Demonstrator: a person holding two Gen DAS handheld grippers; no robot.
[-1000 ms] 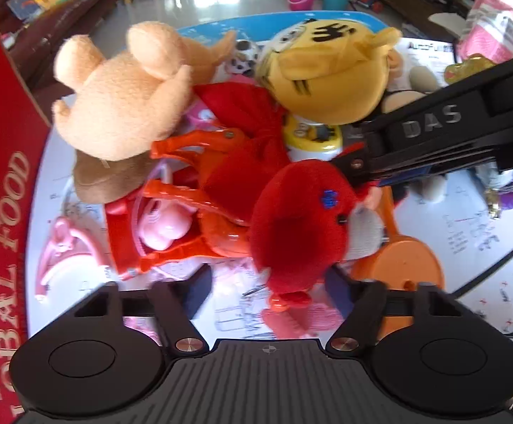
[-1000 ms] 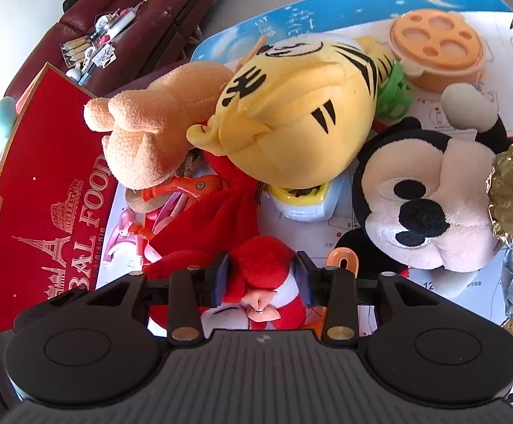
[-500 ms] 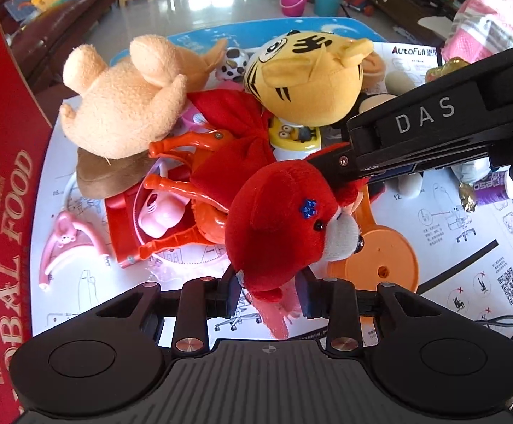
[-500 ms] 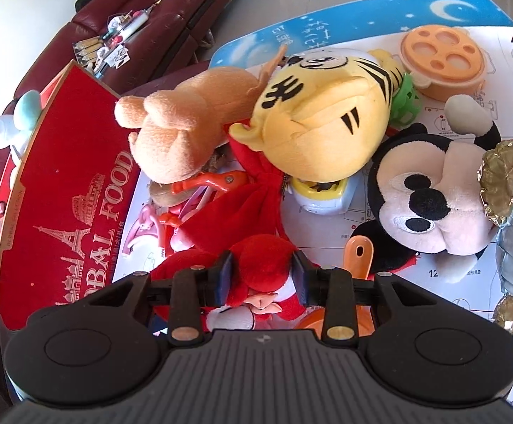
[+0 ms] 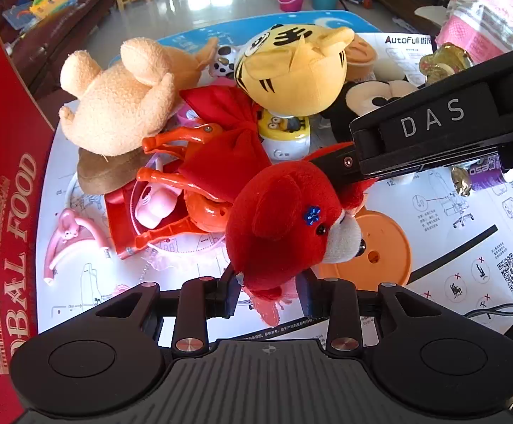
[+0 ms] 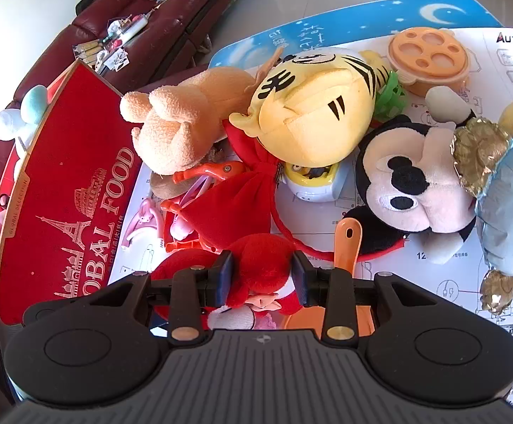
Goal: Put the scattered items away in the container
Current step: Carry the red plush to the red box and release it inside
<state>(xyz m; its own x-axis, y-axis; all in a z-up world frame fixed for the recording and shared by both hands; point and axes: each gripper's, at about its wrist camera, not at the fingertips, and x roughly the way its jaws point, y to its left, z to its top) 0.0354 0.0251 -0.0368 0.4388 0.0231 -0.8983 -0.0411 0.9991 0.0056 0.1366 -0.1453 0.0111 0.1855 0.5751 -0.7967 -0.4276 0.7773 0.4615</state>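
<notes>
1. Both views were bright, lit by daylight.
2. In the left wrist view the glossy floor threw back white glare from the far end of the room (washed out to plain white there).
3. The white instruction sheet on the tabletop was close to overexposed.
4. Shadows under the plush toys were short and soft.
5. Fisheye distortion bent straight edges, plainly so on the red box.
6. Focus was sharp on the toys; the far background was softer, and the frame corners fell dark.

"GLOBAL FOOD" on red box
</notes>
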